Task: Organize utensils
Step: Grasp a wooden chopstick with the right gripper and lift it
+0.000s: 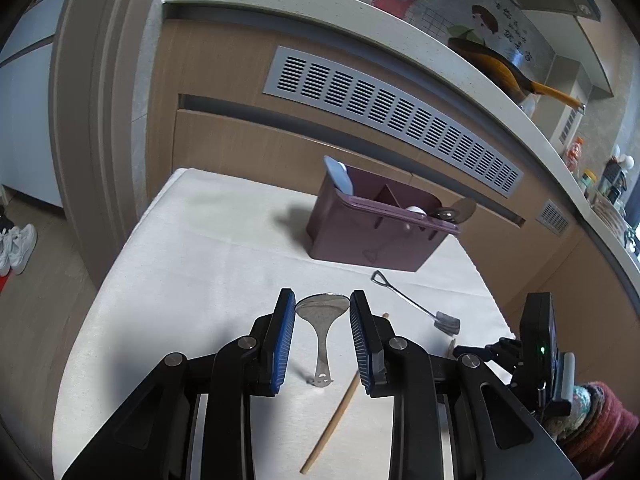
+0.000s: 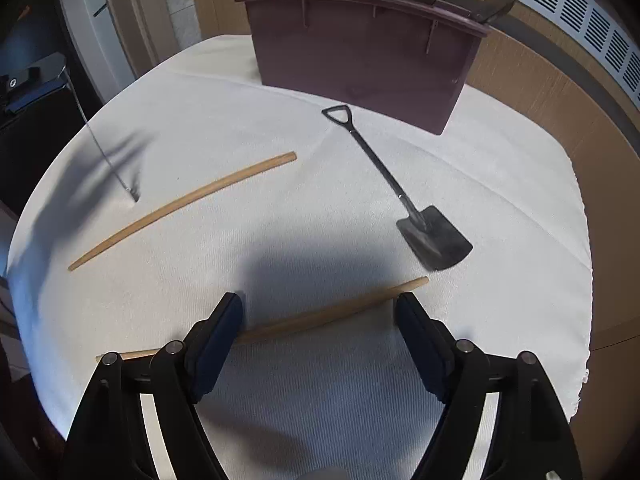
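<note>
A metal spoon (image 1: 322,320) lies on the white cloth between the fingers of my open left gripper (image 1: 322,302), its bowl away from me. A purple utensil caddy (image 1: 372,226) stands at the back; it also shows in the right wrist view (image 2: 360,52), with several utensils in it. A black shovel-shaped spoon (image 2: 394,188) lies in front of it. My open right gripper (image 2: 320,312) straddles a wooden chopstick (image 2: 332,314) lying crosswise on the cloth. A second chopstick (image 2: 180,210) lies to the left, also seen in the left wrist view (image 1: 334,416).
The white cloth (image 2: 280,152) covers a small table next to wood-panelled cabinets with a vent grille (image 1: 392,116). A countertop above holds a pan (image 1: 516,76) and bottles. Shoes (image 1: 16,248) sit on the floor at the left.
</note>
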A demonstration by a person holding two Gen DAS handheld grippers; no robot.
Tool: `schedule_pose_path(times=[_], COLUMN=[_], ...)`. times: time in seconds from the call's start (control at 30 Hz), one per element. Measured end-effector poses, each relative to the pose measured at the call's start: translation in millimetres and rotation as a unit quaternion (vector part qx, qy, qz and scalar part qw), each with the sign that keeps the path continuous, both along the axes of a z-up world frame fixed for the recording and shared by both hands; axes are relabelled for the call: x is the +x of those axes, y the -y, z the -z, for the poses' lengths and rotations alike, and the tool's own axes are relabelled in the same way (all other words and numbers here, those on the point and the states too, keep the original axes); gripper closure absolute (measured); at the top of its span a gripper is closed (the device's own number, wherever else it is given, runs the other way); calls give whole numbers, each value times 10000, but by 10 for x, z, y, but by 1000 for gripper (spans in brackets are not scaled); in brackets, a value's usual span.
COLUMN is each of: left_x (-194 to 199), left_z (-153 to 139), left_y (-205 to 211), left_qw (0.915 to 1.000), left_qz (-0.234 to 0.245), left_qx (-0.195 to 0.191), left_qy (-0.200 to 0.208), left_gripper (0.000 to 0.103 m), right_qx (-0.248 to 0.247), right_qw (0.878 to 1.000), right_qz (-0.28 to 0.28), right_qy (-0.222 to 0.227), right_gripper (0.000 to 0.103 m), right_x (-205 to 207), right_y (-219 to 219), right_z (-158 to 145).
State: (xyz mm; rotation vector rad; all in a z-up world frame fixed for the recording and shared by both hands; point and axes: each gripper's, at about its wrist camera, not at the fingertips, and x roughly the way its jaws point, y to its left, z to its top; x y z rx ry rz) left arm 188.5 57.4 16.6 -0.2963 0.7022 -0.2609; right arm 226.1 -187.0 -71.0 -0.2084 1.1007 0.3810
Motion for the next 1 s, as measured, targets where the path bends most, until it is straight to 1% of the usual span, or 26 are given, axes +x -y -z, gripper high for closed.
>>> schedule_pose_path(times=[0.07,0.1,0.13,0.17,0.2,0.23,0.27,0.3,0.33,0.4,0.5,0.53,0.6,0.63,0.7,0.8,0.83,0.87,0.93,0.97,1.0], left_x=[-13,-19,-26,-31,-31,-30,-29,-34,-46,-73,-94,-97,-97,-99,-100,-111,-107,-102,-84,-78,-73], left_z=[-13,-20,-31,-40,-50,-62,-79,-98,-115,-144,-193,-213,-237,-246,-251,-236,-221,-209,-179,-166,-150], left_y=[20,24,34,38,46,54,67,79,87,96,119,131,143,152,179,181,173,162,130,116,97], left_qw=[10000,10000,10000,10000,10000,10000,9999,9999,9999,9998,9997,9997,9996,9995,9995,9995,9996,9996,9998,9998,9998], left_qz=[29,38,45,48,51,56,61,67,79,95,147,151,164,167,179,170,156,143,89,63,28], left_qx=[2,3,8,10,16,28,41,52,61,76,77,92,101,107,134,142,148,152,160,160,153], left_qy=[18,29,41,48,53,59,68,82,98,130,166,194,218,225,225,216,192,171,118,101,83], left_gripper=[74,74,74,74,74,74,74,74,74,74,74,74,74,74,74,74,74,74,74,74,74], right_qx=[-7,-24,11,54,38,-12,-103,-159,-143,53,168,222,279,289,541,812,860,957,1059,1101,1131], right_qw=[9999,9998,9995,9992,9986,9980,9967,9953,9948,9957,9953,9954,9955,9962,9977,9932,9918,9905,9885,9870,9862], right_qz=[103,158,167,107,28,-4,-54,-110,-139,-233,-247,-204,-81,-15,295,704,818,894,944,1011,1054], right_qy=[53,117,255,387,523,635,803,949,1000,899,916,913,906,825,273,-450,-477,-413,-534,-598,-585], right_gripper=[27,31,47,58,80,88,90,97,100,102,102,102,102,101,99,98,97,95,84,80,72], right_x=[5,-16,-25,-37,-45,-27,-17,-3,-22,13,-1,13,-29,-82,-37,45,65,81,145,196,228], right_y=[-25,-38,-83,-125,-179,-249,-309,-364,-377,-394,-413,-290,-201,-82,3,-18,-30,-55,-134,-194,-239], right_z=[-8,-24,-50,-73,-93,-99,-108,-121,-149,-207,-298,-342,-414,-417,-342,-112,-72,-96,-91,-88,-97])
